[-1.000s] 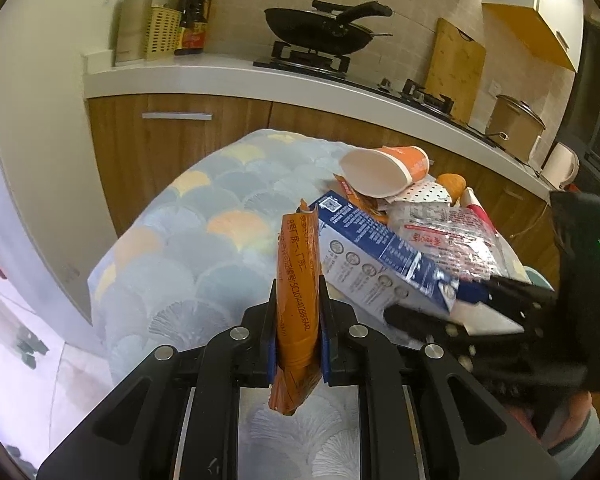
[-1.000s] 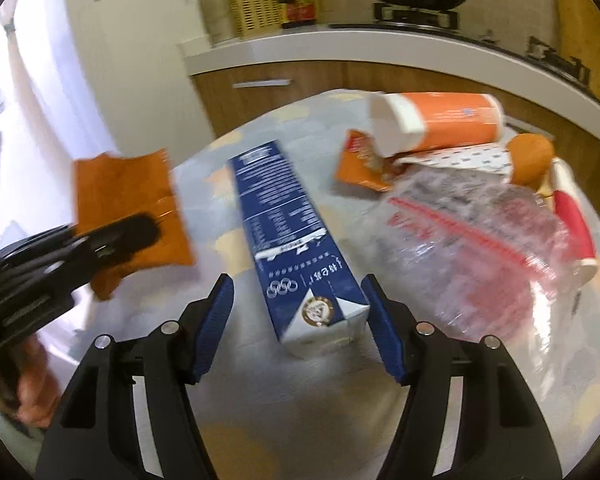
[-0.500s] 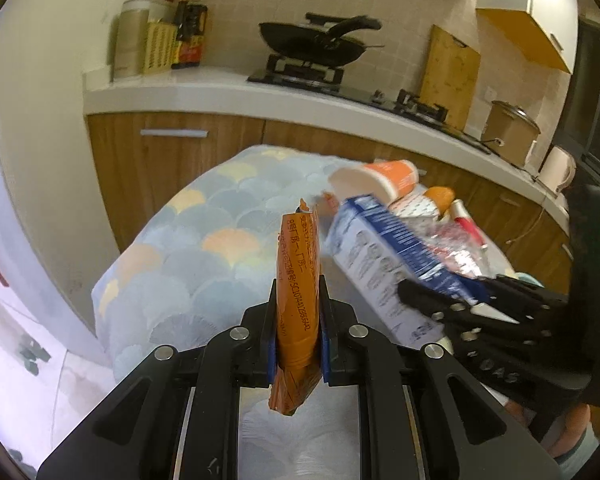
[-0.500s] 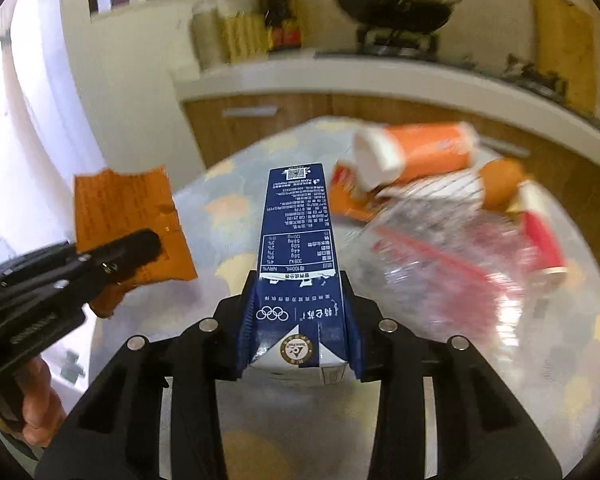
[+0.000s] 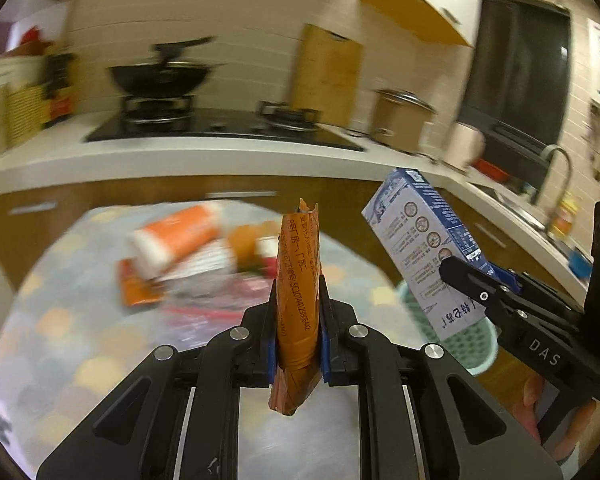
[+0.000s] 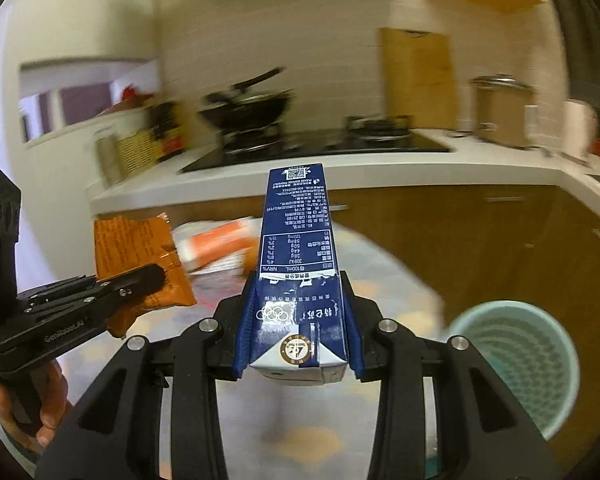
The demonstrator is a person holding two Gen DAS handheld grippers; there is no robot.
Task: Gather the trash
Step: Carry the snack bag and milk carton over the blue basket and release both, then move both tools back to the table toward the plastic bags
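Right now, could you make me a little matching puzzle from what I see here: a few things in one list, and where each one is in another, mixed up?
Things:
1. orange wrapper
2. blue carton
3. green basket
4. black wok

Places:
A. on the stove, at the back
B. clamped in the left gripper
C. on the floor, beside the table
D. clamped in the right gripper

Pairs: 1-B, 2-D, 3-C, 4-A
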